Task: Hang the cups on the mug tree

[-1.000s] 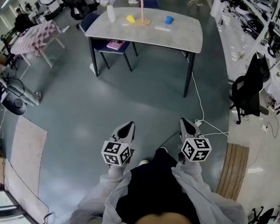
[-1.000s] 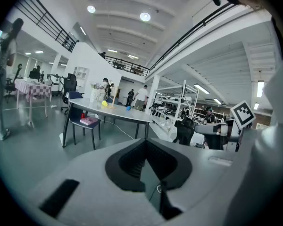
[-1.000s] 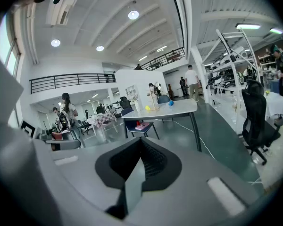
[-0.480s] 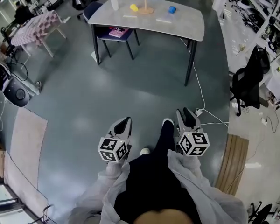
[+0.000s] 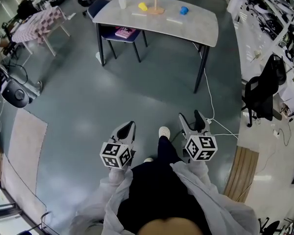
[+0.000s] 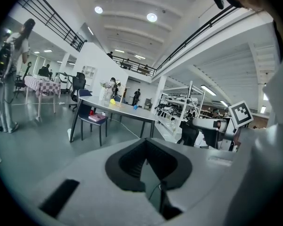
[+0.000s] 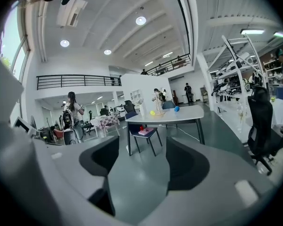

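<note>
So my right tool (image 5: 191,117) had just been spreading its jaws. They stood apart with nothing between them, while my left tool (image 5: 128,128) was pinched together, also empty.

The small yellow cup (image 5: 143,6) and small blue cup (image 5: 184,10) sat well ahead of both tools on the pale grey counter (image 5: 201,31). Yellow was left of the light wooden mug tree (image 5: 156,4) and blue right of it, neither hung yet.

From that far I couldn't make out handles or material. My guess was they'd be light and rigid with a smooth, slippy wall. So I figured pinching the rim opposite the handle, one jaw inside and one outside, would leave the handle free for a peg.
</note>
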Demonstrator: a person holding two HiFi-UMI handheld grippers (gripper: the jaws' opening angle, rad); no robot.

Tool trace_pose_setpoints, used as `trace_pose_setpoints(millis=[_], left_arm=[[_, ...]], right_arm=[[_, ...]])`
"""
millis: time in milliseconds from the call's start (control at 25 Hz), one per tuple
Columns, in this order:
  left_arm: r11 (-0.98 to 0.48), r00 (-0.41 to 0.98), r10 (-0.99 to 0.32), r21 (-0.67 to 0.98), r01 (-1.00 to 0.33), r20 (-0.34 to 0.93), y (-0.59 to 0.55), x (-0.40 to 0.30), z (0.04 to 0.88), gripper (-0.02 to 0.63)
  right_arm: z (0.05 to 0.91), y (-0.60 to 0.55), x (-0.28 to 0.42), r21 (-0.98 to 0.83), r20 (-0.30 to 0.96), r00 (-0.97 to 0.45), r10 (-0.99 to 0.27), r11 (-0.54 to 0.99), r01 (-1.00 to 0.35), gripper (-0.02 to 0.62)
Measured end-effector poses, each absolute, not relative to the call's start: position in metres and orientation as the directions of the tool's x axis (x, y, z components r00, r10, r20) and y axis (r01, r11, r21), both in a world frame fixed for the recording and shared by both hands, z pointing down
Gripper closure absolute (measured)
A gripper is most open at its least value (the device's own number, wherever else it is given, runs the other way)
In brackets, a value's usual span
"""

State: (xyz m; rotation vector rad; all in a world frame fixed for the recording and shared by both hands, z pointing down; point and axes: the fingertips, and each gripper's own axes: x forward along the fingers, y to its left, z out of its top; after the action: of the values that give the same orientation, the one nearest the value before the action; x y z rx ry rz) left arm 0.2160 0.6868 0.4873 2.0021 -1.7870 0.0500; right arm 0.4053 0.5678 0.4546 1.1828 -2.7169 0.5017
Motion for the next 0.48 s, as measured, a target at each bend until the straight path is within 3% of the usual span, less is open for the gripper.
trace_pose_setpoints(millis=[480], left_arm=[[-0.02,0.098,-0.948,0.249,-0.968,0.304,0.533,0.161,0.473,0.603]], right_arm=[[0.445,0.393,0.348,-0.208,0.239,-0.736,-0.634,0.706,-0.676,0.288]])
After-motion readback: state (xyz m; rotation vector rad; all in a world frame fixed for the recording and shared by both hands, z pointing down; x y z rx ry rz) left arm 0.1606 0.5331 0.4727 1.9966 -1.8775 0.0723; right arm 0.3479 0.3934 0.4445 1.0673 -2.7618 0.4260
